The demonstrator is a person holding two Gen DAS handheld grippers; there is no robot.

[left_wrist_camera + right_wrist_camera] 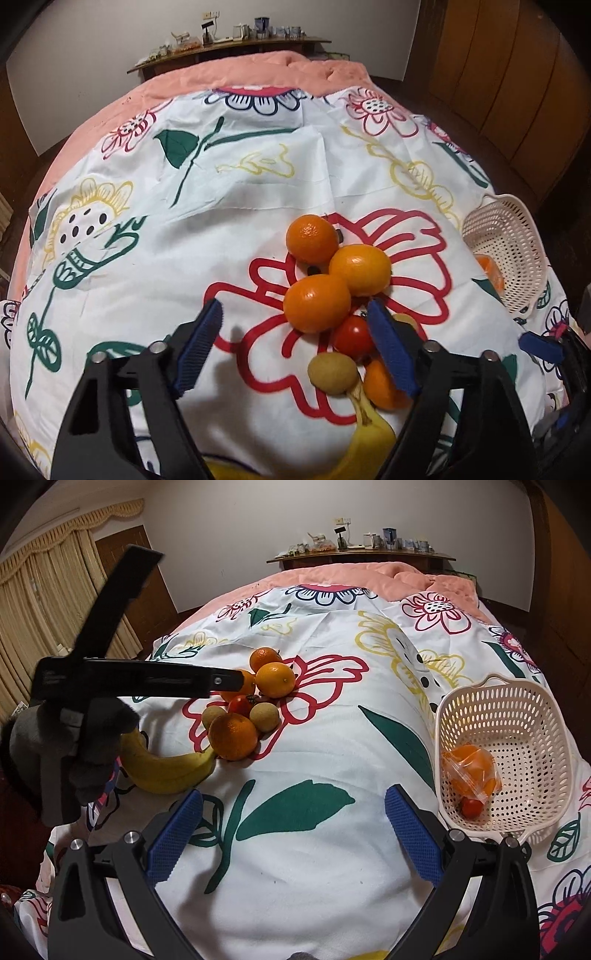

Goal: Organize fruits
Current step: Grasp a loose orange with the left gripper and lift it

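On the flowered cloth lies a fruit pile: three oranges (pixel 312 238) (pixel 360 269) (pixel 317 302), a red tomato (pixel 352 338), a brown round fruit (pixel 332 373), another orange (pixel 380 387) and a banana (pixel 369 435). My left gripper (pixel 293 304) hangs open over the pile, its blue pads either side of the nearest orange and the tomato, pressing on neither. My right gripper (pixel 295 794) stands open above bare cloth with nothing between its pads. The white perforated basket (pixel 535 701) to its right holds a bagged orange (pixel 472 771) and a small tomato (pixel 472 806).
A gloved hand (pixel 92 746) holds the left gripper at the left of the right wrist view. Beyond the cloth lie a pink blanket (pixel 258 70) and a cluttered wooden shelf (pixel 229 44). The basket (pixel 506 254) sits near the bed's right edge.
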